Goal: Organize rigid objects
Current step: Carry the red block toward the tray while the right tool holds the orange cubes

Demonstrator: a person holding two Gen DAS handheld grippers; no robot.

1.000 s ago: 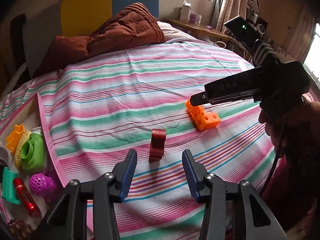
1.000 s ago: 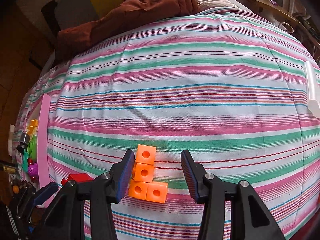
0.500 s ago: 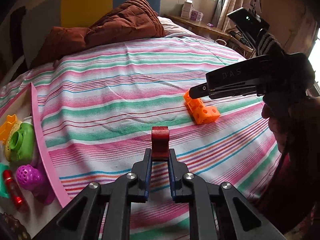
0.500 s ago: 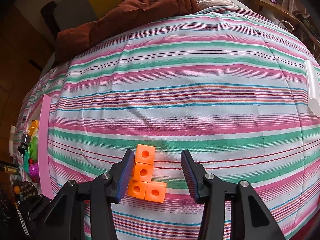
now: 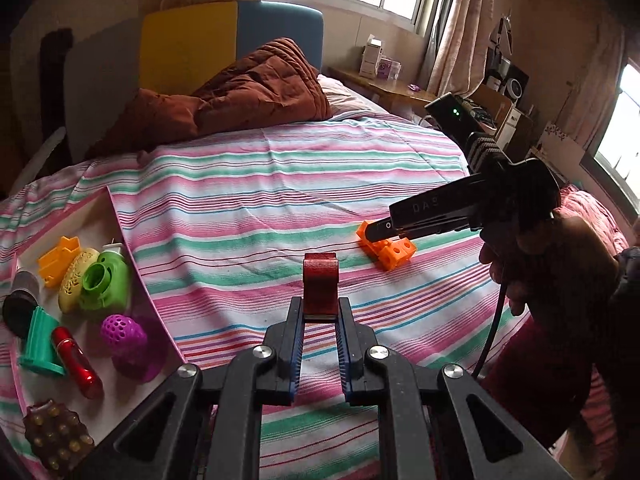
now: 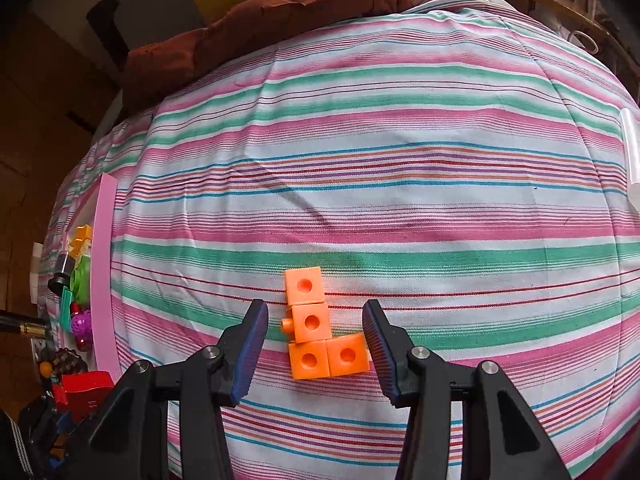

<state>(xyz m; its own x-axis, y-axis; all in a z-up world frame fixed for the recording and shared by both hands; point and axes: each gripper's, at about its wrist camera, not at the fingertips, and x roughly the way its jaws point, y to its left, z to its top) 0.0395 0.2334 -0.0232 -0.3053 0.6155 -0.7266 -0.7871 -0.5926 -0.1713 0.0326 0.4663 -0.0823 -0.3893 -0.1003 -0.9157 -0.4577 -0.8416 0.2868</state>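
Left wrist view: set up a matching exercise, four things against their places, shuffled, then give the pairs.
Things:
1. dark red plastic block
2. orange L-shaped piece of linked cubes
3. green plastic toy camera
4. brown quilted blanket

Places:
A. in the pink-rimmed tray at the left
B. heaped at the head of the striped bed
C. clamped between the left gripper jaws
D. on the bedspread under the right gripper

Pairs: 1-C, 2-D, 3-A, 4-B
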